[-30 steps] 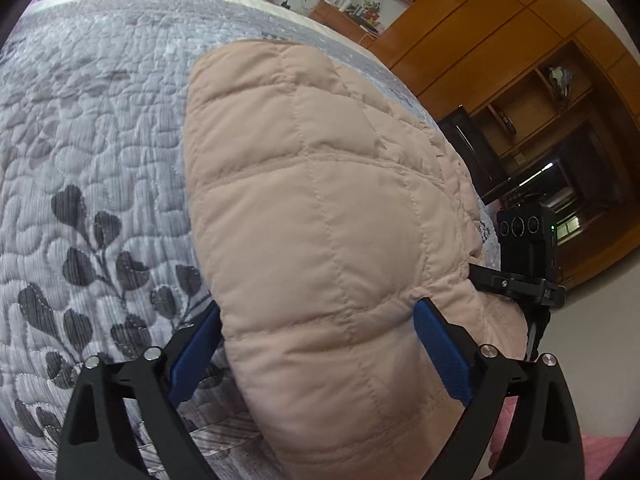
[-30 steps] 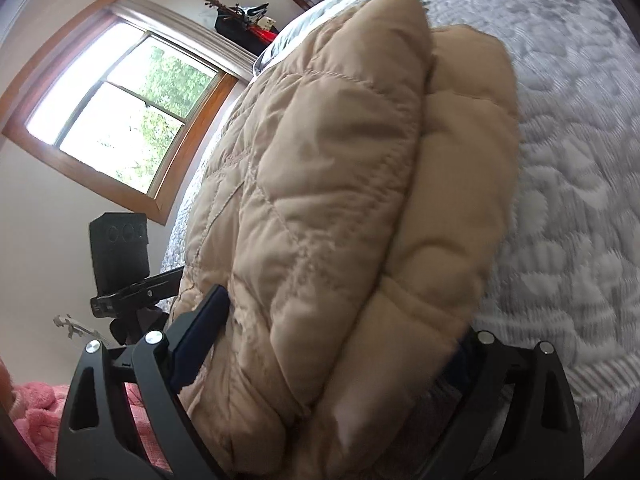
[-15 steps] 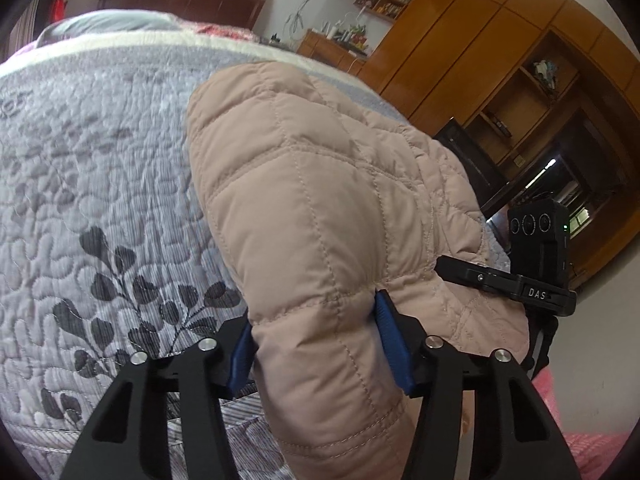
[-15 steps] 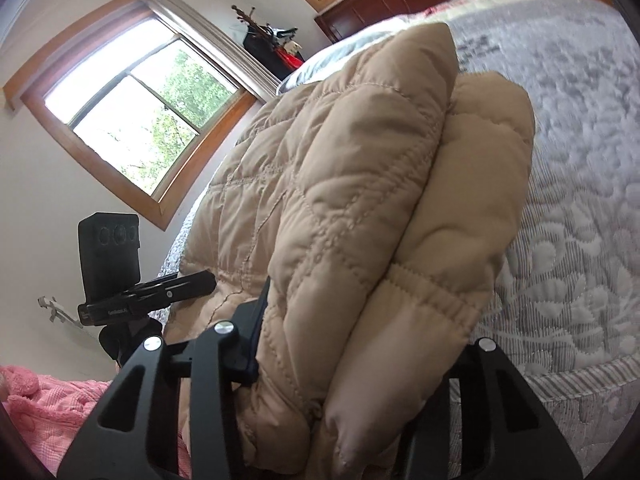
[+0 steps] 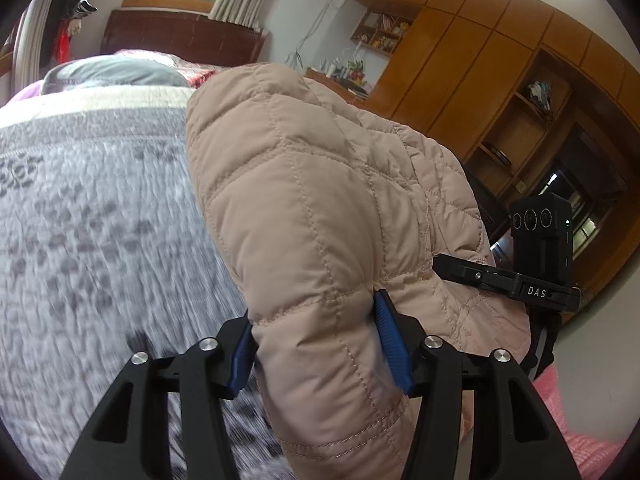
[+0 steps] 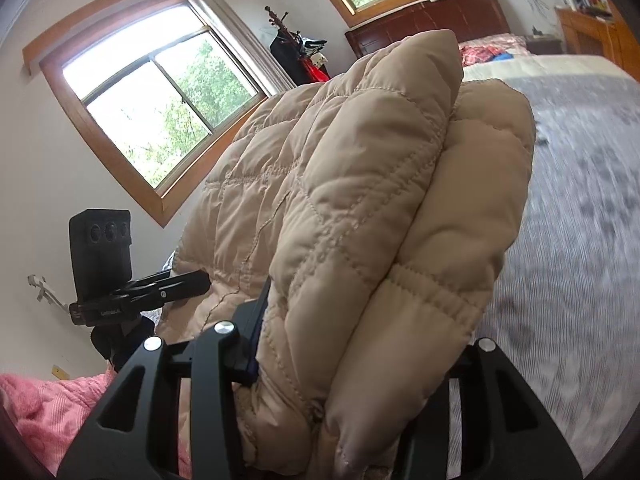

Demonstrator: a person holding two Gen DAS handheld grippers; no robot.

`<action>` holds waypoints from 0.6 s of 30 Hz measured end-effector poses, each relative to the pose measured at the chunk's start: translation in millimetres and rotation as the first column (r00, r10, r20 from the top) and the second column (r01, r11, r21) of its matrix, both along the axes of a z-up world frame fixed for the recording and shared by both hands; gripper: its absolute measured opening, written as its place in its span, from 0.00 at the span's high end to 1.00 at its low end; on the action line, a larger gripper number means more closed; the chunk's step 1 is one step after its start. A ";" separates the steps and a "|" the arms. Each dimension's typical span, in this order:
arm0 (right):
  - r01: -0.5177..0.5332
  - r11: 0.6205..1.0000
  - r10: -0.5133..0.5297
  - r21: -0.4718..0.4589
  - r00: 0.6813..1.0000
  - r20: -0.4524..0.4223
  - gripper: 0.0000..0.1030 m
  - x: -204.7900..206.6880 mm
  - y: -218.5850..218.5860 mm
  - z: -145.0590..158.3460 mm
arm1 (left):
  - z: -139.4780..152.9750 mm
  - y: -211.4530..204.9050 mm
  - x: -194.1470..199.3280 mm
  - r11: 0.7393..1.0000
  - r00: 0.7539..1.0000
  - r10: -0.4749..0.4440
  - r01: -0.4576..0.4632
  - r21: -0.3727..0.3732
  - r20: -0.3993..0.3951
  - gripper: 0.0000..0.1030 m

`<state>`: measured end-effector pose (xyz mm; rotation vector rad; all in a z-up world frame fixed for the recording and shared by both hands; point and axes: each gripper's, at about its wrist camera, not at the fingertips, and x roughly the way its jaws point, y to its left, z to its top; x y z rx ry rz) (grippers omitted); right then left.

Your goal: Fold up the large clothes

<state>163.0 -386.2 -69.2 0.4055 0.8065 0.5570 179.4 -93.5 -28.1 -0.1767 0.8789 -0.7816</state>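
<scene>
With your left claw (image 5: 316, 344) and right claw (image 6: 360, 360) now clenched on the puffy beige quilted jacket (image 5: 320, 208), you've raised its near hem off the grey patterned bed quilt (image 5: 92, 220), ready to fold it toward the headboard edge.

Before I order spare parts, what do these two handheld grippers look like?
The left gripper and right gripper are both matte black, with angular cut-out frames, round silver screw heads and ribbed blue finger pads. Each carries a black camera box with three lenses on a bracket marked DAS. No cables or sleeves show.
</scene>
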 end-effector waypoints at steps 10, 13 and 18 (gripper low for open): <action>-0.030 0.999 0.029 -0.021 0.999 -0.034 0.60 105.2 13.6 -6.5 | -11.9 12.9 104.5 0.998 0.998 0.065 -0.065 -0.007 -0.009 0.46; -0.028 1.000 0.028 -0.013 0.997 -0.070 0.60 136.5 16.0 -20.9 | -30.9 17.2 131.5 0.997 0.996 0.081 -0.081 -0.009 -0.036 0.46; -0.016 1.000 0.015 -0.005 0.985 -0.173 0.59 173.2 19.0 -61.6 | -73.6 20.7 167.2 0.995 0.988 0.102 -0.100 0.020 -0.116 0.45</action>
